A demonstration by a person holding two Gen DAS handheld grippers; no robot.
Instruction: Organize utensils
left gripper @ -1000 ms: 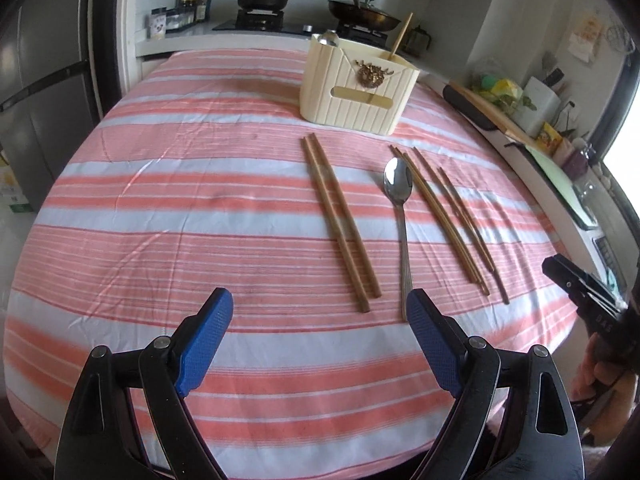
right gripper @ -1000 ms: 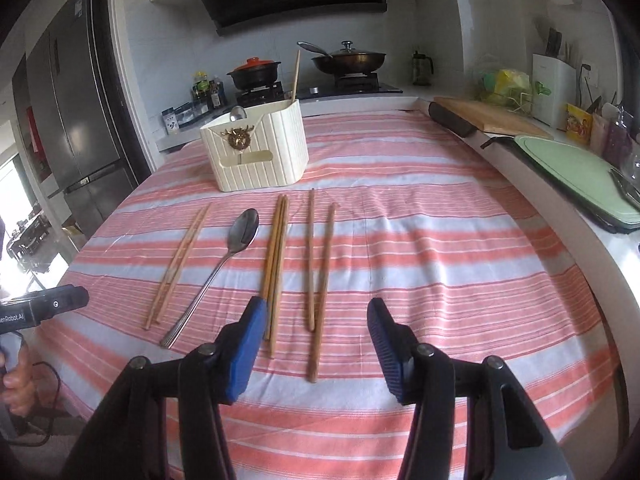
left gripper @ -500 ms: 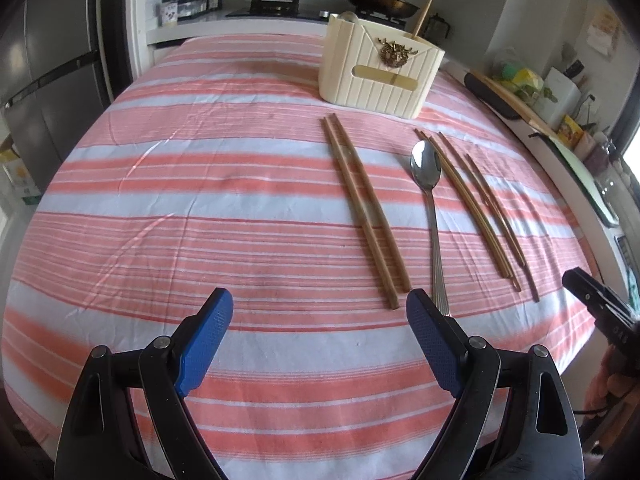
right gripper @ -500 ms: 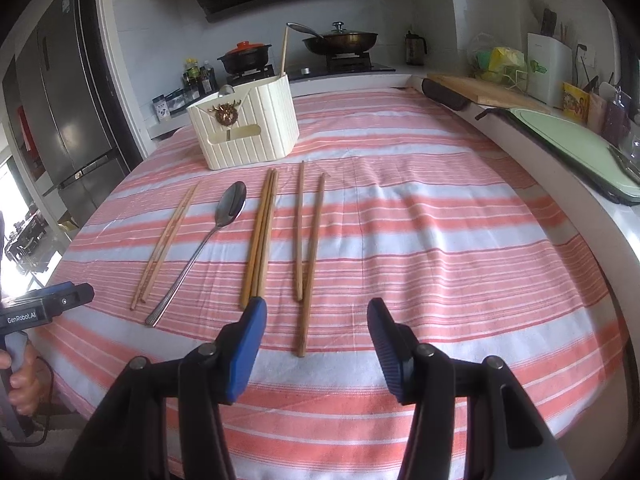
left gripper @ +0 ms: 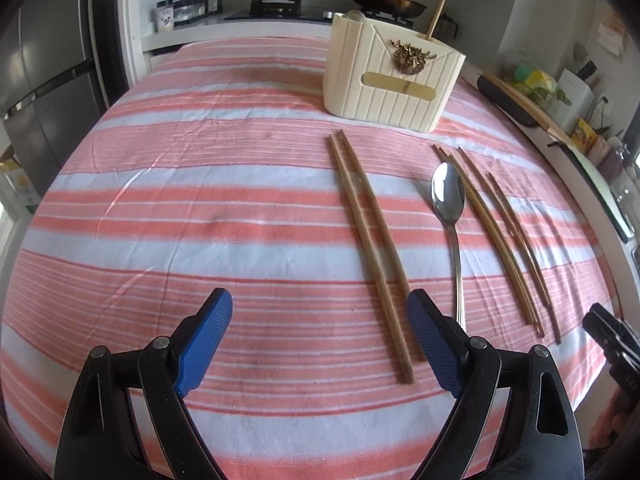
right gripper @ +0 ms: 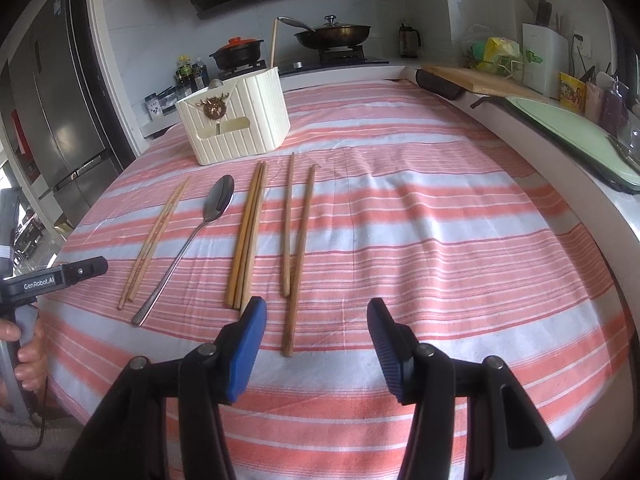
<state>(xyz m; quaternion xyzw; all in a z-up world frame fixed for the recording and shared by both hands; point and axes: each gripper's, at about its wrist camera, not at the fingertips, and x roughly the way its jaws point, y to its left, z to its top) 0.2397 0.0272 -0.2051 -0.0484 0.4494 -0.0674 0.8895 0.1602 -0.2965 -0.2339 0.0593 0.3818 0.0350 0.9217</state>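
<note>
Several wooden chopsticks and a metal spoon (left gripper: 449, 200) (right gripper: 218, 199) lie in a row on the striped tablecloth, in front of a cream utensil holder (left gripper: 390, 80) (right gripper: 234, 118). The leftmost chopstick pair (left gripper: 370, 240) (right gripper: 154, 236) has its near ends just inside my left gripper's right pad. My left gripper (left gripper: 320, 340) stands open, nothing between its fingers. My right gripper (right gripper: 316, 342) is open too, and the near end of one dark chopstick (right gripper: 298, 264) lies just ahead of its gap. A bundle of lighter chopsticks (right gripper: 248, 236) lies left of that.
A counter (right gripper: 520, 128) curves along the table's right side with a cutting board (right gripper: 472, 80) and a green tray (right gripper: 568, 132). Stove with pots (right gripper: 332, 34) stands behind the holder. A fridge (right gripper: 56, 112) is at the left. A hand (right gripper: 24, 344) holds the left gripper's handle.
The left gripper has moved forward and down toward the leftmost chopstick pair, which now reaches its right pad. The right gripper sank slightly, then held. Both jaws kept their width.
</note>
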